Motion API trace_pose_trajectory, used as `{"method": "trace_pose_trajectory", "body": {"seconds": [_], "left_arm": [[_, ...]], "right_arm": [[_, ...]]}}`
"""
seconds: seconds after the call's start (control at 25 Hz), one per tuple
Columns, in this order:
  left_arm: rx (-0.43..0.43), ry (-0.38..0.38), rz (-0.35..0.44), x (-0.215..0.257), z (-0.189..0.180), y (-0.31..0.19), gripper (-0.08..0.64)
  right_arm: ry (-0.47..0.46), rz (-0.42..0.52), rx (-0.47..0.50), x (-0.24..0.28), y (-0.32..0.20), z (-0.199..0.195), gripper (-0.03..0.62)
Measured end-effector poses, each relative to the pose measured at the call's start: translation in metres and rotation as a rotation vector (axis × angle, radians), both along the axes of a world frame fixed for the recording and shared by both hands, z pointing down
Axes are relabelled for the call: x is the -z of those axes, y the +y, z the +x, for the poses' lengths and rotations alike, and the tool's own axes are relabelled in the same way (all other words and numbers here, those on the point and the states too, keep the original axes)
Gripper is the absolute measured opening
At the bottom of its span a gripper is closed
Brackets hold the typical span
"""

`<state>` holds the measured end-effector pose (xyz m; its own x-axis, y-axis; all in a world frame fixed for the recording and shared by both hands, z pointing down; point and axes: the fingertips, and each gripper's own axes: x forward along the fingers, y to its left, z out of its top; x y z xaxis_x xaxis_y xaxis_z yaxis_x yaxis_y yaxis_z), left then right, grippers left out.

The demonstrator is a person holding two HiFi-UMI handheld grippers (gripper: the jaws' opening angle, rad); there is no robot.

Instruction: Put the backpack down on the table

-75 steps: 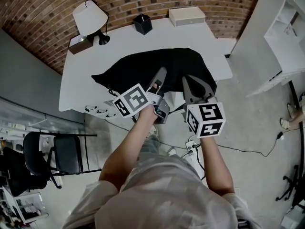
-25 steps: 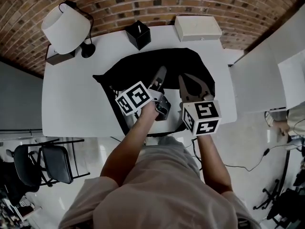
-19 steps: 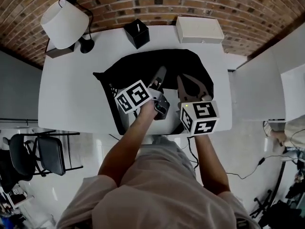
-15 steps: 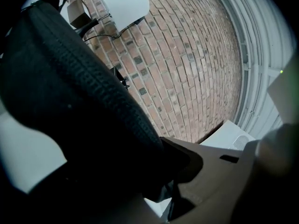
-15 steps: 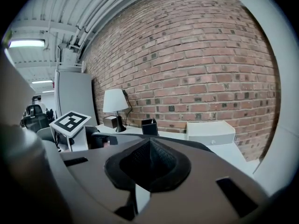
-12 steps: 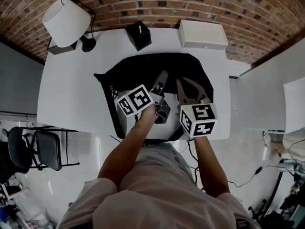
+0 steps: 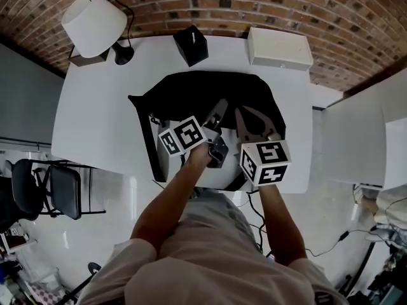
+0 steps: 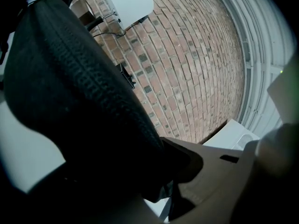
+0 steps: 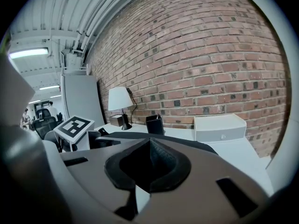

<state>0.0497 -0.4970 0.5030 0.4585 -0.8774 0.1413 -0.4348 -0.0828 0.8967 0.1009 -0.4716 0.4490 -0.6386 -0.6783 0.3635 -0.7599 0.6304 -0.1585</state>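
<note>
the backpack (image 7: 210, 94) lies across the middle of the counter (image 7: 95, 126), and its near edge is up in both grippers. the left gripper (image 7: 217, 112) has its jaws fairly wide, clamped round a thick zippered fold that fills its own view. the right gripper (image 7: 249, 121) has its jaws narrow, closed on what looks like a thin fold of the same bag.

to finish well, i'd lower both hands together and level, so the near edge goes down flat and not twisted. the straps by the front edge should land on the counter, not over the side. open the jaws only once the fabric goes slack, then back out low so nothing snags.

count: one backpack, two grippers, one lamp (image 7: 94, 24), one black holder (image 7: 191, 44) and one white box (image 7: 280, 47) along the far side, and one chair (image 7: 57, 192) on the floor.
</note>
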Motion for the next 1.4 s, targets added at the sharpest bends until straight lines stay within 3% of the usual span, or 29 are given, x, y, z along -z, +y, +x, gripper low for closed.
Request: {"method": "trace_pose_trajectory", "body": {"seconds": [0.36, 0.76, 1.12, 1.4], "left_arm": [[-0.035, 0.059, -0.02, -0.017, -0.002, 0.011, 0.117], [-0.067, 0.121, -0.083, -0.045, 0.0, 0.028, 0.126], [-0.047, 0.204, -0.107, -0.059, -0.003, 0.04, 0.137], [-0.05, 0.193, -0.132, -0.07, -0.01, 0.054, 0.167]], "right_arm": [[0.011, -0.03, 0.007, -0.013, 0.004, -0.008, 0.002], [0.044, -0.063, -0.053, -0.026, 0.017, -0.005, 0.002], [0.044, -0.088, -0.088, -0.038, 0.032, -0.005, 0.002], [0.043, -0.099, -0.085, -0.043, 0.042, -0.014, 0.002]]}}
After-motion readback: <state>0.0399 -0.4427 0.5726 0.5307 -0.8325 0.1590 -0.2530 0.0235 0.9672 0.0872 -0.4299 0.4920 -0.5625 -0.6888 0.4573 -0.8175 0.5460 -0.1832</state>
